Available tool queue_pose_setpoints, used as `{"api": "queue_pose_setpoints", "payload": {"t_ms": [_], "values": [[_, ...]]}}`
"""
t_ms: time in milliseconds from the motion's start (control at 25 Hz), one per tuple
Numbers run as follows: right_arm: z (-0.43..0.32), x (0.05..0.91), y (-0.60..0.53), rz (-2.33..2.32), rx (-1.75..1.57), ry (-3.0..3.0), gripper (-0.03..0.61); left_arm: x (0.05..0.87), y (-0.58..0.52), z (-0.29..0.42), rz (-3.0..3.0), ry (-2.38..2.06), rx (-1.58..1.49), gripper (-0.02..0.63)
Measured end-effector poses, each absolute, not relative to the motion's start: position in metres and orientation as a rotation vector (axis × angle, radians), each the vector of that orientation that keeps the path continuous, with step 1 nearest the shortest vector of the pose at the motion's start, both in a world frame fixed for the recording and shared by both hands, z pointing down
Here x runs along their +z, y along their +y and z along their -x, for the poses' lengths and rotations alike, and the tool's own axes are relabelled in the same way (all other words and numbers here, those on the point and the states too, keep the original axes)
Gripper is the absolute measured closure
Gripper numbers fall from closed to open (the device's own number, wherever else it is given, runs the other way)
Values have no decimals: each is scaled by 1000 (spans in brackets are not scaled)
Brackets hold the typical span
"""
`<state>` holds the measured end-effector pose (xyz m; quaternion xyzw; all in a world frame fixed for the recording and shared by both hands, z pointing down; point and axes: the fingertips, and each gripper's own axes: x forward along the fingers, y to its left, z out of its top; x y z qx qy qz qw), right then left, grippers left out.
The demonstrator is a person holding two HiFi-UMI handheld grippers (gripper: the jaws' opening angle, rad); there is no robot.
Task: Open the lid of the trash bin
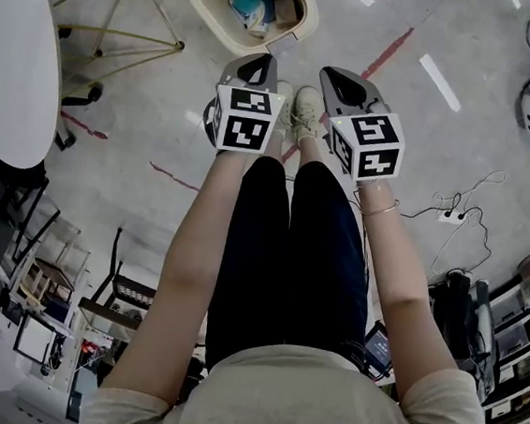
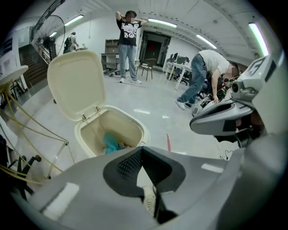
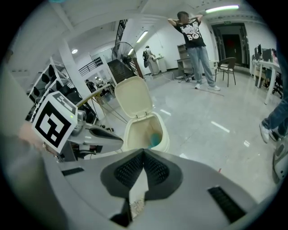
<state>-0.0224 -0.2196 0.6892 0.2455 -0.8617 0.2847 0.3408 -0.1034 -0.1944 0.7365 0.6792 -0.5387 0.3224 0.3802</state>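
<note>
The cream trash bin (image 1: 251,12) stands on the floor just ahead of the person's shoes, with blue rubbish inside. Its lid (image 2: 75,85) is swung up and back on its hinges, and the bin's mouth (image 2: 112,132) is uncovered. The right gripper view shows the same upright lid (image 3: 134,99) above the bin (image 3: 146,132). My left gripper (image 1: 255,64) and right gripper (image 1: 349,85) hover side by side above the shoes, short of the bin and touching nothing. Both are shut and hold nothing: the left gripper (image 2: 141,150) and the right gripper (image 3: 144,152) each show their jaws meeting at the tip.
A round white table (image 1: 13,58) and a wire-legged stand (image 1: 125,22) are to the left of the bin. Red tape lines (image 1: 390,50) cross the floor. A power strip with cables (image 1: 453,215) lies at the right. Two people (image 2: 128,45) (image 2: 207,76) are far behind.
</note>
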Motion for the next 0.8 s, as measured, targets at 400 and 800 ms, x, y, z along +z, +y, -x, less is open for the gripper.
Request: {"api": "queue_pose_setpoints", "payload": {"t_ms": [400, 800], "values": [[21, 574, -204, -577, 671, -2364, 571, 608, -176, 95, -1892, -1388, 744, 607], [30, 457, -179, -582, 622, -2504, 571, 501, -142, 62, -2031, -1338, 653, 607]]}}
